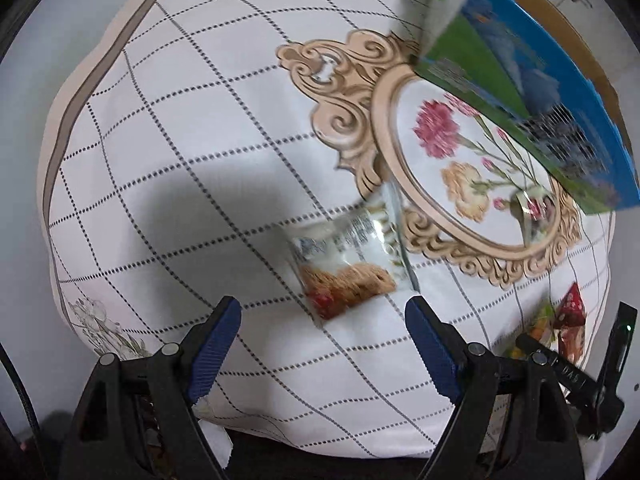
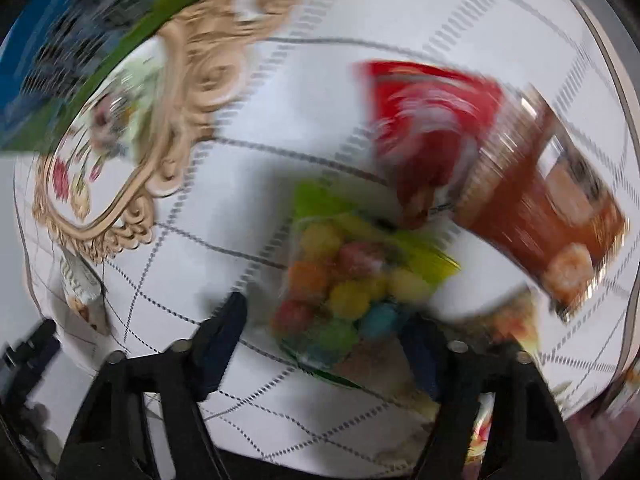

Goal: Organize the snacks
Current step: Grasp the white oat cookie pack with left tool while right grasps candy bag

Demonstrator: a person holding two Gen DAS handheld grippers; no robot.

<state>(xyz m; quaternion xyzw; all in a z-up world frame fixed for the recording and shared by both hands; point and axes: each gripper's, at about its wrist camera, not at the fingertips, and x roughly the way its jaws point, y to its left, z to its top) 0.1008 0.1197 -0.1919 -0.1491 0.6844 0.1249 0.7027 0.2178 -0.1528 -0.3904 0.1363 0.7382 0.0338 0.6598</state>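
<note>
My left gripper points down at the table and is open, its blue pads wide apart. Just ahead of them a clear packet with a brown cookie lies flat, untouched. The right wrist view is blurred. It shows my right gripper open, with a clear bag of coloured candy balls lying between its fingers. The left pad stands apart from the bag and the right pad is at its edge. A red packet and a brown-orange packet lie beyond the bag.
A blue and green box stands at the back of the table, open at the top. The white tablecloth has a dotted grid and an ornate flower medallion. The table's near edge runs just under both grippers. The cookie packet shows at the left of the right wrist view.
</note>
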